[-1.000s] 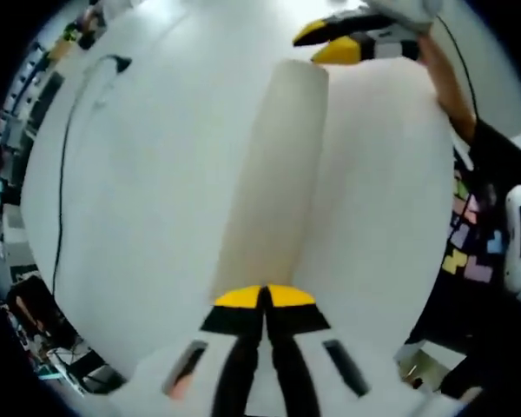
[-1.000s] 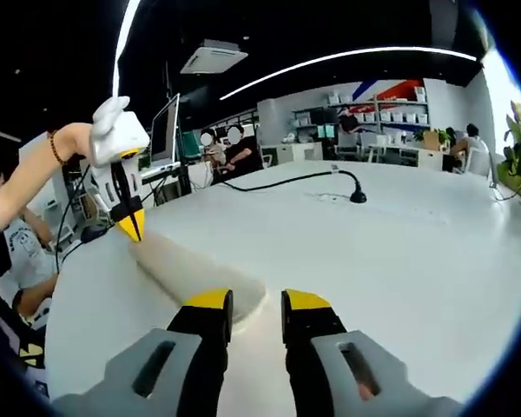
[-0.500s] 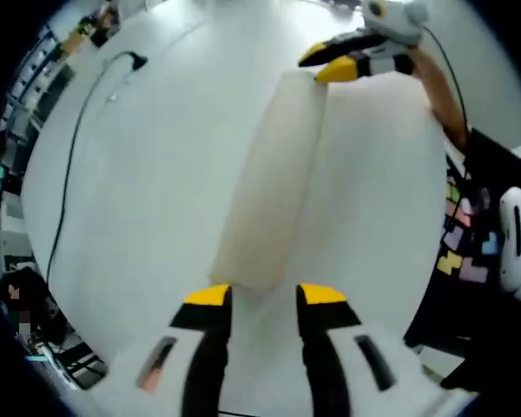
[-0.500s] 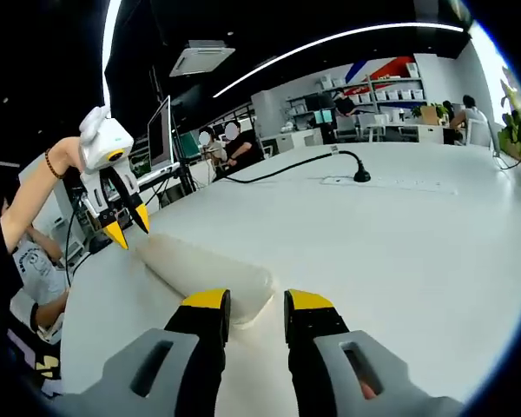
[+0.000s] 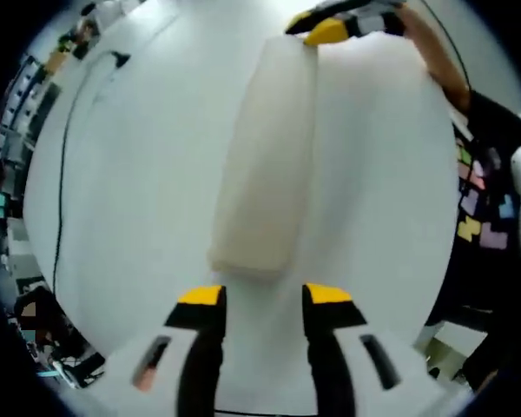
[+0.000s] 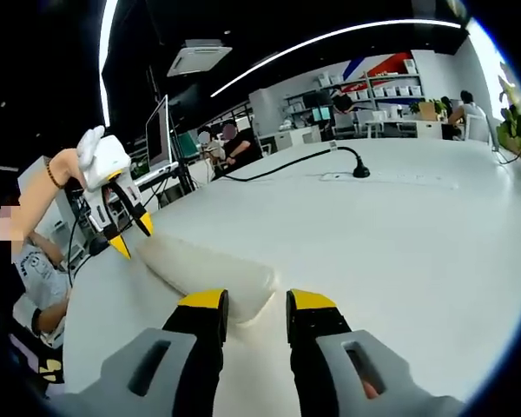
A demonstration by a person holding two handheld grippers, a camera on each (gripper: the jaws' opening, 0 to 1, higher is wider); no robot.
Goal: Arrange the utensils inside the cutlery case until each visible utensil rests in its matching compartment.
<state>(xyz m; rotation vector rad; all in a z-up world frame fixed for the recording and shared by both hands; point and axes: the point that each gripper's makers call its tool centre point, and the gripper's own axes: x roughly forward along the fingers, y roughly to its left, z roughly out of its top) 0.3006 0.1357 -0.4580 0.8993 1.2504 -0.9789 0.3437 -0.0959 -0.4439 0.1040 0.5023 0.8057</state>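
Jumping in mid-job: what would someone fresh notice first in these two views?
A long cream cutlery case lies closed on the white table, with no utensils in sight. The left gripper sits open at its near end in the left gripper view, and the right gripper sits open at the opposite end. A black cable runs across the table behind.

Closed cream cutlery case (image 5: 266, 165) flat on table (image 5: 139, 174)
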